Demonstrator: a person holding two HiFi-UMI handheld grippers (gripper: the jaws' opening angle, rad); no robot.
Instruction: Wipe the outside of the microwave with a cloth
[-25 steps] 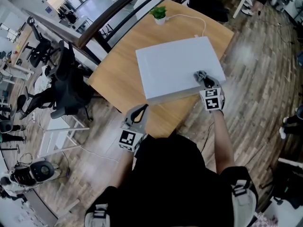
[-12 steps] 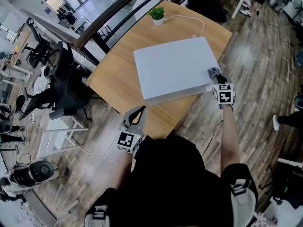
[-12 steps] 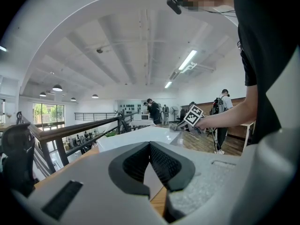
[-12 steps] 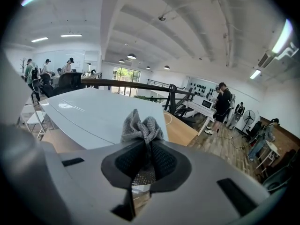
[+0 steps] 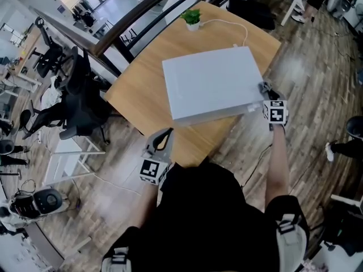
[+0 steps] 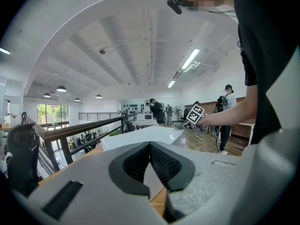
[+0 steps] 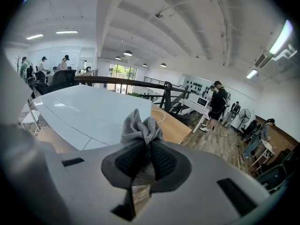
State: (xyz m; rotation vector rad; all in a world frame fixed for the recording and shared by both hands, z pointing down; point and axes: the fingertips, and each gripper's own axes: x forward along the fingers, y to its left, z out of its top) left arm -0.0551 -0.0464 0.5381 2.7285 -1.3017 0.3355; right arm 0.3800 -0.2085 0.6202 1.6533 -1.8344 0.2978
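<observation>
The white microwave [image 5: 210, 81] stands on a wooden table [image 5: 136, 89]; its flat top also shows in the right gripper view as a pale slab [image 7: 84, 109]. My right gripper [image 5: 265, 89] is at the microwave's near right corner, shut on a crumpled grey cloth [image 7: 140, 127] that bunches out past the jaw tips [image 7: 146, 146]. In the head view the cloth [image 5: 263, 86] lies against the microwave's right edge. My left gripper [image 5: 164, 136] hangs low at the table's near edge, jaws together with nothing held [image 6: 150, 145].
A small potted plant [image 5: 191, 18] and a white cable [image 5: 232, 24] sit at the table's far end. A dark railing [image 5: 130, 16] runs behind the table. Black office chairs [image 5: 79, 103] and a white side table [image 5: 68, 157] stand to the left. Wooden floor lies to the right.
My right gripper slid the cloth from the microwave's top near its front right corner out to the right edge. The left gripper stayed put.
</observation>
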